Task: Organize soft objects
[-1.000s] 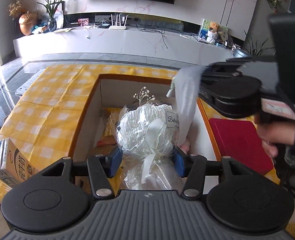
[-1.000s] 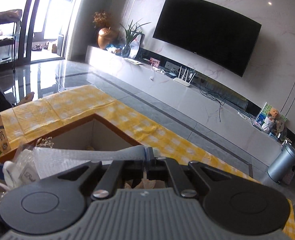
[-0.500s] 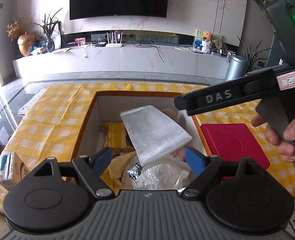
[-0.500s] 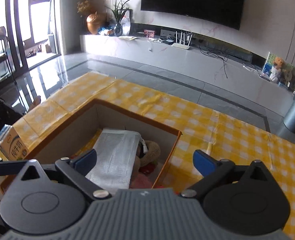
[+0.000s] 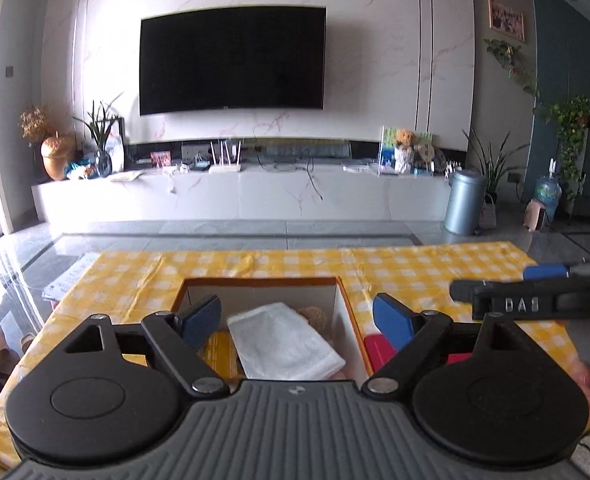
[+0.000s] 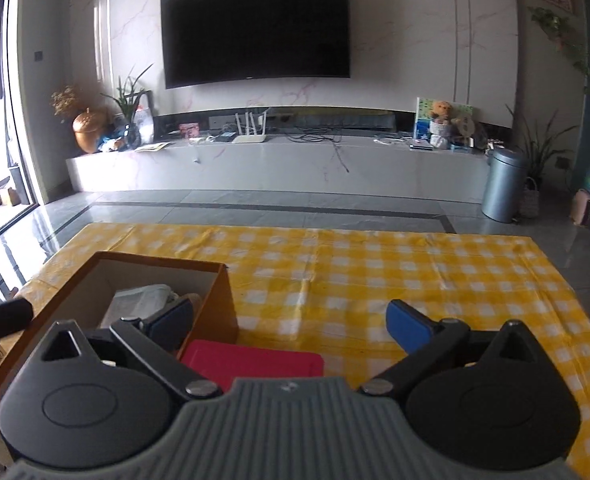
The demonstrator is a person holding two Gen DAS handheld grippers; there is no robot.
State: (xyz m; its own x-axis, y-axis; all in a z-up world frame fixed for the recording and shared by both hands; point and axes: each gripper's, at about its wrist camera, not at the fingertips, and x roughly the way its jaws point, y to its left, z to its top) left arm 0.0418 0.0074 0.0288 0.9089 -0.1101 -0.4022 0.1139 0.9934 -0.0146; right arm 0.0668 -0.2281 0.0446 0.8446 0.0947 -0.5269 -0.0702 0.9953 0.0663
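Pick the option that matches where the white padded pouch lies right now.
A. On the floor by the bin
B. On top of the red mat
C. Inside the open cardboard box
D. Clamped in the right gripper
C: the white padded pouch lies inside the cardboard box, on top of the other things there, and both the left gripper and the right gripper stand open with nothing between their pads.

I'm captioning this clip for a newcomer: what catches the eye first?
A large black wall-mounted television dominates the marble wall ahead. Nearer, a yellow-and-white checked tablecloth carries an open orange-edged cardboard box with a white bubble-wrap pouch on top, and a red flat lid lies beside it.
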